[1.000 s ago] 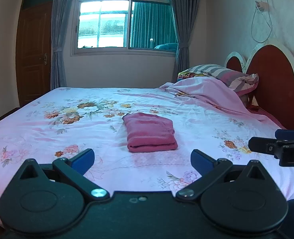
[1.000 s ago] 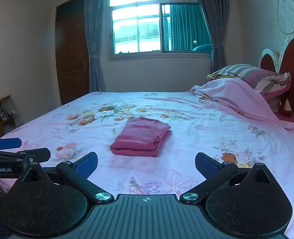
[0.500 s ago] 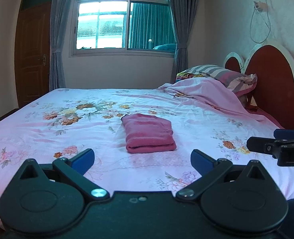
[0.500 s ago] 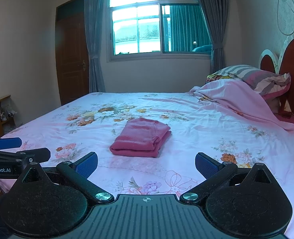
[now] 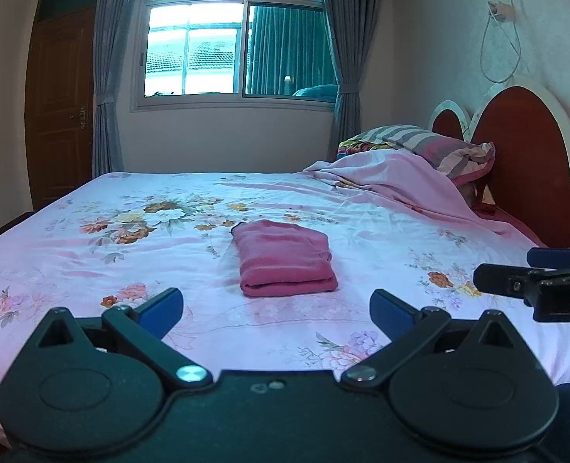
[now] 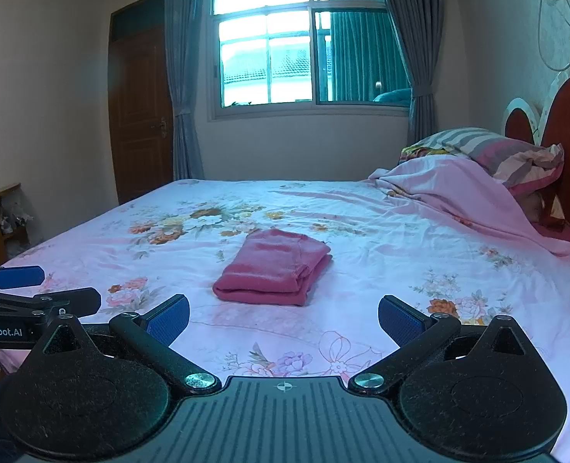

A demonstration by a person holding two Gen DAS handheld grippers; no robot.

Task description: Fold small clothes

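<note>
Folded pink garment [image 5: 285, 260] lies mid-bed on the floral sheet [image 5: 92, 270], squared, nothing touching it. Left gripper [image 5: 276, 310] and right gripper [image 6: 283, 318] hover at the near edge, fingers spread wide, empty. Risk, as I judge it: reaching in again could snag the top layer and undo the fold. Room: window [image 6: 308, 38] far, door [image 6: 140, 112] far left, headboard [image 5: 524, 162] and rumpled blanket [image 5: 400, 181] right.

Black left gripper [image 5: 276, 313], blue-padded jaws, silver pivot screws.

Headboard [image 5: 524, 162] cropped at frame edge
</note>
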